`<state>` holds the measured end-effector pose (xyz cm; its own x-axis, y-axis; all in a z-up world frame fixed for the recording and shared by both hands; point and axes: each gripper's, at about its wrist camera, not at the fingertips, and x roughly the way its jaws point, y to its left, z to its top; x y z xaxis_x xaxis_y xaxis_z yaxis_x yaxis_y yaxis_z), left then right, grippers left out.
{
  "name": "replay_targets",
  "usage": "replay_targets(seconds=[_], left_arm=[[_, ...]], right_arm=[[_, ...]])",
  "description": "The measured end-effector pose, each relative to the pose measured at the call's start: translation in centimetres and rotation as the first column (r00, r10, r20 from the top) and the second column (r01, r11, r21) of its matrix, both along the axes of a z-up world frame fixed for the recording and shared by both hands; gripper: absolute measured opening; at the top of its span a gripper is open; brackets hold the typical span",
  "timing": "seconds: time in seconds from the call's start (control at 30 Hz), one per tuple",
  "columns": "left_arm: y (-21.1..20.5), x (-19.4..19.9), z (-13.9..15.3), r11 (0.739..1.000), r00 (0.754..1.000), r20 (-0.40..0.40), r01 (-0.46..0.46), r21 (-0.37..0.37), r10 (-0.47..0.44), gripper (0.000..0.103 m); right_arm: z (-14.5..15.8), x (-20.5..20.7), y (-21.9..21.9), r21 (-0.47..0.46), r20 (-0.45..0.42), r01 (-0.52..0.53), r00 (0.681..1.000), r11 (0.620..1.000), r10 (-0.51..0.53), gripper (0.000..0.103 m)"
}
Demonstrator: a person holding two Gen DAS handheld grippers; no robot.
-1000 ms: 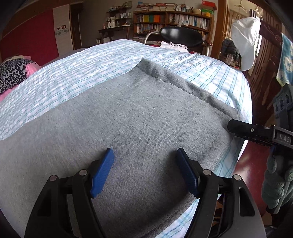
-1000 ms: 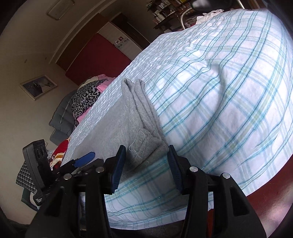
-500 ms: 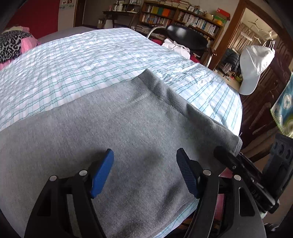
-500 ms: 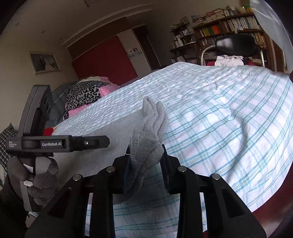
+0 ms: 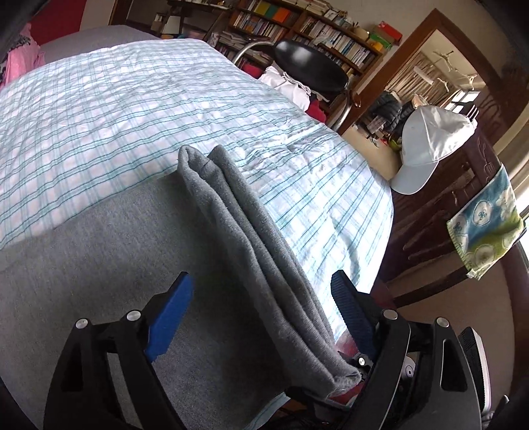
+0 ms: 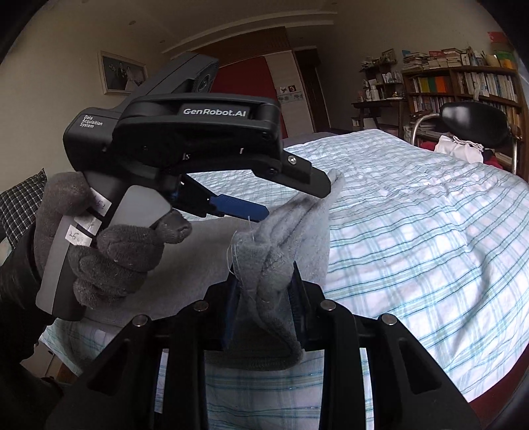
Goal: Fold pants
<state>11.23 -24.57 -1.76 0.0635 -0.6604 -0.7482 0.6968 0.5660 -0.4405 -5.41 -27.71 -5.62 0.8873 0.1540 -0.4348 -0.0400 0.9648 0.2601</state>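
Grey pants (image 5: 99, 271) lie on a bed with a blue-checked sheet (image 5: 132, 109). Their right end is bunched into a raised ridge (image 5: 251, 251) that runs between my left gripper's (image 5: 261, 304) open blue fingers. My right gripper (image 6: 264, 297) is shut on the near corner of that bunched end (image 6: 277, 251) and holds it lifted off the sheet. In the right wrist view the left gripper (image 6: 294, 195) hovers open over the far part of the ridge, held by a grey-gloved hand (image 6: 109, 244).
The bed's right edge (image 5: 380, 238) drops to the floor. A black chair (image 5: 310, 66) with white cloth stands behind the bed. Bookshelves (image 5: 297, 26) line the back wall. A white cap (image 5: 426, 145) and a blue towel (image 5: 482, 228) hang at right.
My right gripper has shut on the pants' end and lifted it, so the flat edge is now a raised ridge. My left gripper moved right over that ridge, still open.
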Motion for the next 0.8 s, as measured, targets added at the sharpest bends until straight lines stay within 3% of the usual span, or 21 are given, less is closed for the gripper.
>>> replay_targets(seconds=[0.3, 0.4, 0.53, 0.57, 0.73, 0.77, 0.8], left_arm=[[-1.2, -0.3, -1.5, 0.995, 1.0, 0.02, 0.017, 0.097, -0.019, 0.086], [-1.2, 0.8, -2.2, 0.994, 1.0, -0.013, 0.009, 0.109, -0.008, 0.072], [-0.4, 2.5, -3.1, 0.994, 0.996, -0.073, -0.038, 0.101, 0.046, 0.03], [-0.2, 2.5, -3.1, 0.994, 0.996, -0.069, -0.044, 0.096, 0.051, 0.025], [0.6, 1.3, -1.7, 0.995, 0.998, 0.028, -0.051, 0.082, 0.049, 0.019], [0.9, 1.2, -1.4, 0.996, 0.998, 0.039, -0.056, 0.076, 0.053, 0.019], [1.2, 1.0, -1.1, 0.996, 0.997, 0.051, -0.061, 0.072, 0.057, 0.018]], right_arm=[[-0.2, 0.2, 2.4, -0.038, -0.015, -0.074, 0.997, 0.997, 0.073, 0.029], [-0.1, 0.3, 2.3, -0.036, -0.015, -0.076, 0.997, 0.996, 0.076, 0.029], [-0.2, 0.5, 2.4, -0.036, -0.021, -0.075, 0.997, 0.997, 0.074, 0.029], [-0.1, 0.5, 2.5, -0.033, -0.021, -0.077, 0.997, 0.996, 0.077, 0.029], [0.5, 1.0, 2.3, -0.014, -0.011, -0.094, 0.995, 0.995, 0.094, 0.03], [0.5, 0.7, 1.9, -0.007, -0.007, -0.101, 0.995, 0.995, 0.101, 0.034], [0.6, 0.7, 1.7, 0.006, -0.001, -0.113, 0.994, 0.994, 0.113, 0.045]])
